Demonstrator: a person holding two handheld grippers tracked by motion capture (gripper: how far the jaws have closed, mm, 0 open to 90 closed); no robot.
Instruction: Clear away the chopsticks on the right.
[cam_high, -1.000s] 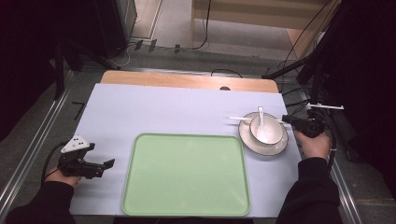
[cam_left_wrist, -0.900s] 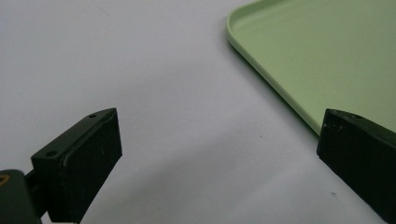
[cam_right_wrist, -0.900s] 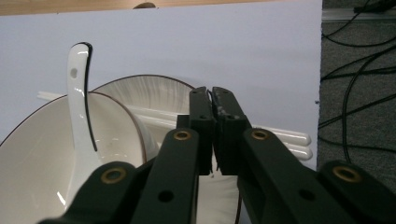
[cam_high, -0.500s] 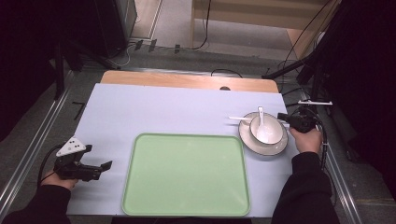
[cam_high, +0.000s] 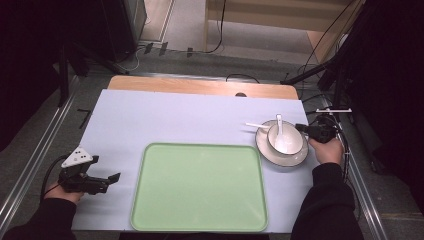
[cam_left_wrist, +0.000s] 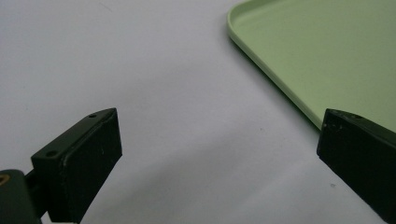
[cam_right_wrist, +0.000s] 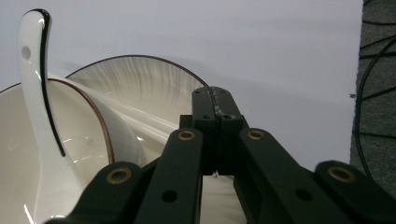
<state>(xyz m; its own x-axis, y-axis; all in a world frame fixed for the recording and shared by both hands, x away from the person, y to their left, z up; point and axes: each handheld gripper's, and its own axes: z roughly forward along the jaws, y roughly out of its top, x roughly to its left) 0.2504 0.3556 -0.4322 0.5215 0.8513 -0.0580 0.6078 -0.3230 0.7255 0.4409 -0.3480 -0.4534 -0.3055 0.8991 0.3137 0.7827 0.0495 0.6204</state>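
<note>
A white bowl (cam_high: 287, 142) stands on a dark-rimmed white plate (cam_high: 280, 161) at the table's right. A white spoon (cam_high: 280, 125) leans in the bowl. White chopsticks (cam_high: 256, 125) lie across the plate behind the bowl. My right gripper (cam_high: 300, 129) sits at the plate's right rim. In the right gripper view its jaws (cam_right_wrist: 215, 93) have just closed. The chopsticks (cam_right_wrist: 130, 112) run in between them beside the bowl (cam_right_wrist: 70, 140) and spoon (cam_right_wrist: 37, 93). My left gripper (cam_high: 107, 181) rests open on the table, left of the green tray (cam_high: 200, 185), with nothing between its jaws (cam_left_wrist: 219, 140).
The tray's corner (cam_left_wrist: 327, 46) lies just right of the left gripper. A pale sheet (cam_high: 175, 120) covers the table, with a wooden strip (cam_high: 200, 86) along the far edge. Cables and stands (cam_high: 330, 75) crowd the floor at the right.
My right gripper has come in and down to the plate's right rim, and its jaws have closed. The left hand has stayed where it was.
</note>
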